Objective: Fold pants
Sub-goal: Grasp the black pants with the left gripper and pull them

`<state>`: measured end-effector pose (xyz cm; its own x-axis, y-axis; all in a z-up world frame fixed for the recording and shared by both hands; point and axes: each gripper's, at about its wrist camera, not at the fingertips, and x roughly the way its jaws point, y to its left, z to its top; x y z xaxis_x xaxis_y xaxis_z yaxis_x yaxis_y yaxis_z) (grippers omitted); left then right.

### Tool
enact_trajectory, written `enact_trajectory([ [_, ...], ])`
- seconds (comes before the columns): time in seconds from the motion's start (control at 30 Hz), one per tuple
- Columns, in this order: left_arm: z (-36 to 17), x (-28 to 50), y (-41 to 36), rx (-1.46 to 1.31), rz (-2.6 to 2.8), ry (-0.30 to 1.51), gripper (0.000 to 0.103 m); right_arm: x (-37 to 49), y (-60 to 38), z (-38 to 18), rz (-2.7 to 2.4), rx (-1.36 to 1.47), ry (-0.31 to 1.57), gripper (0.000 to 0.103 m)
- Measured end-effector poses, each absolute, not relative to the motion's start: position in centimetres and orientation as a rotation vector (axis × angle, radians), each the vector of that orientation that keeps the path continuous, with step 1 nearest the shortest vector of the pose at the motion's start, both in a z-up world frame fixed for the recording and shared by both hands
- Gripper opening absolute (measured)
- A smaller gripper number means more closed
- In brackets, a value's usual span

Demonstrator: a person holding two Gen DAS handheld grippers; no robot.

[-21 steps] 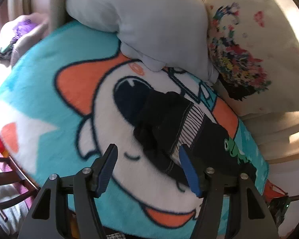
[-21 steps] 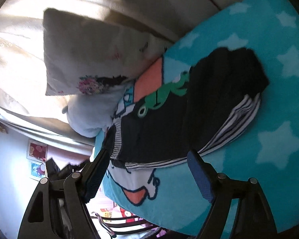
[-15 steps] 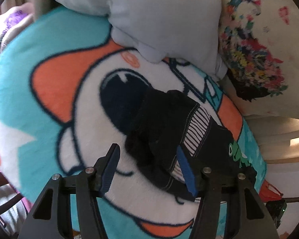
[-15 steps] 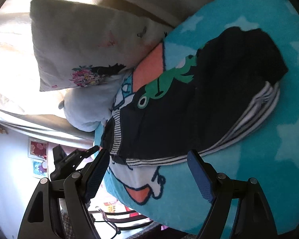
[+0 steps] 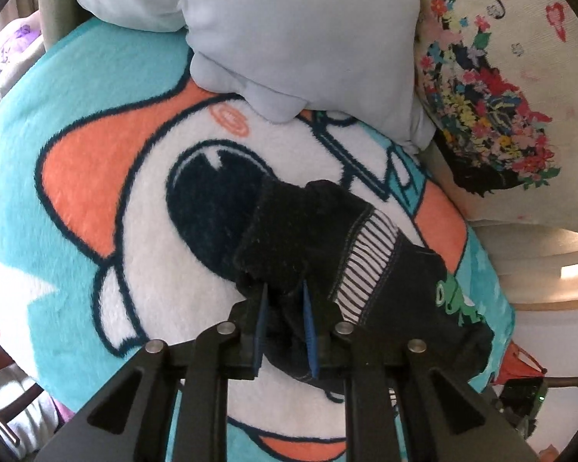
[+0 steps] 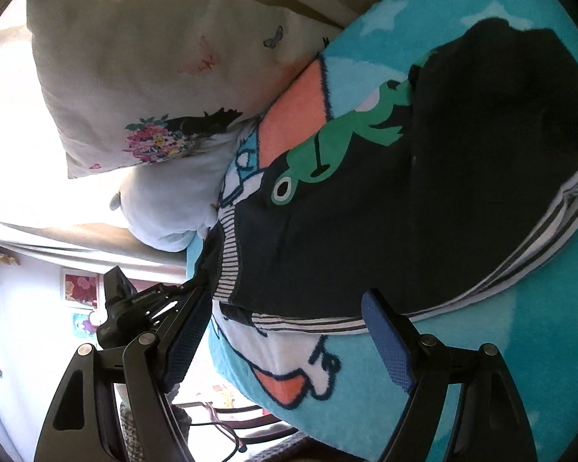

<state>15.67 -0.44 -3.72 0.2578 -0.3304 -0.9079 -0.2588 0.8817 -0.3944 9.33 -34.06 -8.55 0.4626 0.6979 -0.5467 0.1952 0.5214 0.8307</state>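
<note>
Pants of dark navy knit (image 5: 327, 238), with a striped black-and-white panel and a green frog print, lie spread on a fleecy turquoise blanket (image 5: 57, 123) that bears a white-and-orange cartoon face. The left gripper (image 5: 285, 308) has its blue-padded jaws drawn nearly together on a bunched end of the dark fabric, which fills the narrow gap between them and runs forward and to the right of them. The right gripper (image 6: 285, 331) hangs with its jaws spread wide and nothing between them; the pants (image 6: 404, 200) lie just ahead of its fingertips, their striped edge close to the right pad. Beyond the left jaws a pale blue plush cushion (image 5: 289, 30) rests on the blanket, with a cream pillow printed with flowers (image 5: 520, 96) to its right.
</note>
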Motion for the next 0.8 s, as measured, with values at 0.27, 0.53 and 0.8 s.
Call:
enact_trajectory([
  [0.27, -3.8, 16.3, -1.8, -0.563, -0.1, 1.331, 0.039, 9.7, -33.4, -9.0, 0.439, 1.03, 1.098, 0.085],
  [0.53, -4.4, 16.4, -2.8, -0.571, -0.113, 1.347, 0.007, 10.6, -31.7, -9.6, 0.617, 1.16, 1.129, 0.085],
  [0.8, -1.1, 15.3, -3.0, -0.751, -0.186, 1.274, 0.006, 11.9, -27.5, -11.7, 0.768, 1.257, 1.226, 0.085],
])
